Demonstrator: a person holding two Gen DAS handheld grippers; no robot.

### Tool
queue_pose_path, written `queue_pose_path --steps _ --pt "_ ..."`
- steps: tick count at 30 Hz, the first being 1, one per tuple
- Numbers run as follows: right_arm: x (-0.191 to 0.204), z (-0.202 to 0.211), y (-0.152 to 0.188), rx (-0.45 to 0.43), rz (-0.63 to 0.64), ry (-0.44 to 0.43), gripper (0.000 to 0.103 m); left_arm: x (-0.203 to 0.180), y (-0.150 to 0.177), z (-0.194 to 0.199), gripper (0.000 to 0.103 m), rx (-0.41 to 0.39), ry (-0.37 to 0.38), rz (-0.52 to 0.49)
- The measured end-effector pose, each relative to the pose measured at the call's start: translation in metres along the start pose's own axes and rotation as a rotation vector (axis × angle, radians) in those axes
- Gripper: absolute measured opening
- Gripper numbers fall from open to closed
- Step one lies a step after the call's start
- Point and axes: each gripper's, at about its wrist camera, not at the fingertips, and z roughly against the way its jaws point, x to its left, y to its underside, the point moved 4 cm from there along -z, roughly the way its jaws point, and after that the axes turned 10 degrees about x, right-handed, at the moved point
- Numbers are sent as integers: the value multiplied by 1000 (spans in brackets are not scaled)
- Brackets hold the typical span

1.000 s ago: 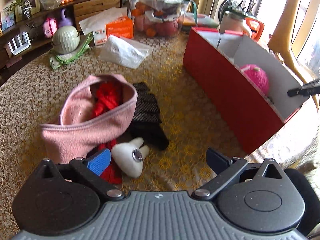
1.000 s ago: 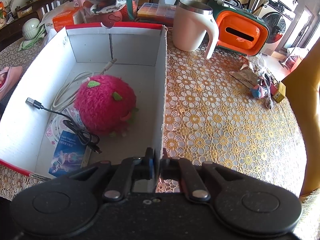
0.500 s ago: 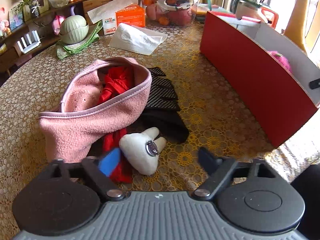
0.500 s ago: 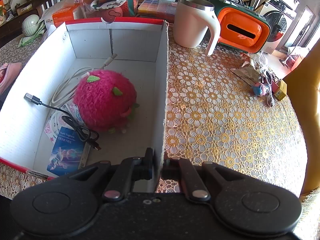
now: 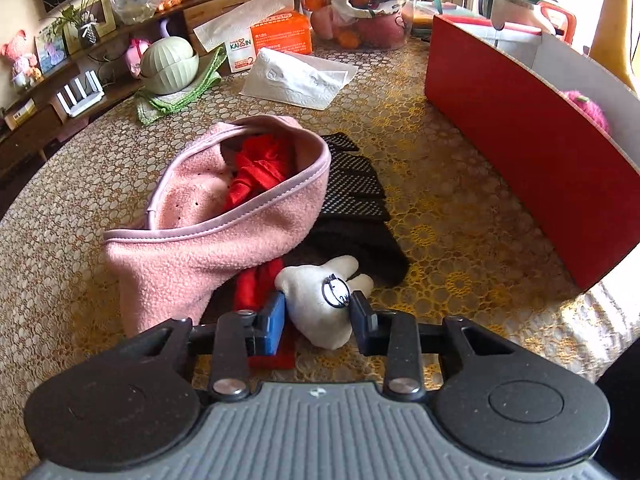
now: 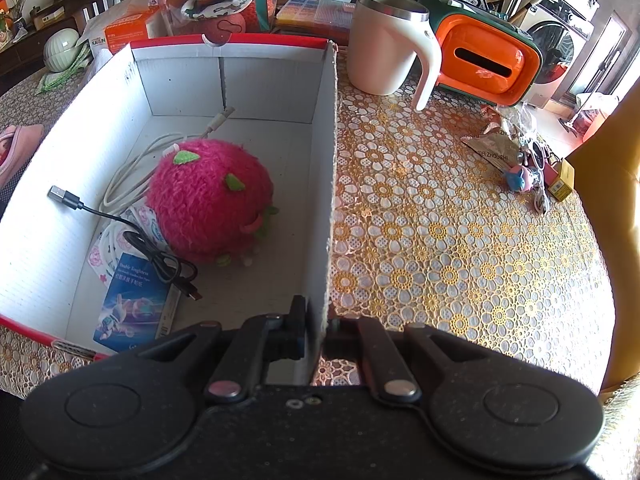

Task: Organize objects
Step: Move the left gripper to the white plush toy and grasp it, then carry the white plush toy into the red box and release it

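A small white tooth-shaped plush (image 5: 316, 300) with a metal ring lies on the lace tablecloth in the left wrist view. My left gripper (image 5: 318, 312) straddles it with the jaws closing, and both pads touch its sides. Just behind it lie a pink fleece hat (image 5: 224, 232) holding red cloth (image 5: 256, 172) and a black glove (image 5: 352, 200). My right gripper (image 6: 318, 316) is shut on the near end of the right wall of the red-and-white box (image 6: 328, 200). Inside the box are a pink fuzzy plush ball (image 6: 208, 196), cables and a blue booklet (image 6: 132, 300).
The red box (image 5: 520, 128) stands to the right of the hat. A tissue pack (image 5: 296, 76), an orange carton (image 5: 276, 36), a green bowl (image 5: 168, 64) and a fruit bag sit farther back. A white mug (image 6: 384, 48), an orange case (image 6: 484, 60) and small trinkets (image 6: 520, 168) are right of the box.
The left gripper dropped toward the tooth plush, tilting further down, and its jaws came in from wide open to the plush's sides. The right gripper kept its hold on the box wall.
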Motion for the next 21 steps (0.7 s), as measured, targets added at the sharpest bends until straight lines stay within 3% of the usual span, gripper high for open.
queue_pose_path --steps 9,21 --pt "0 -1 0 -1 2 -2 6 -13 -13 40 33 -48 72 -13" --pt "0 -1 0 -7 -6 -10 5 -60 -60 87 33 -115 175 -109"
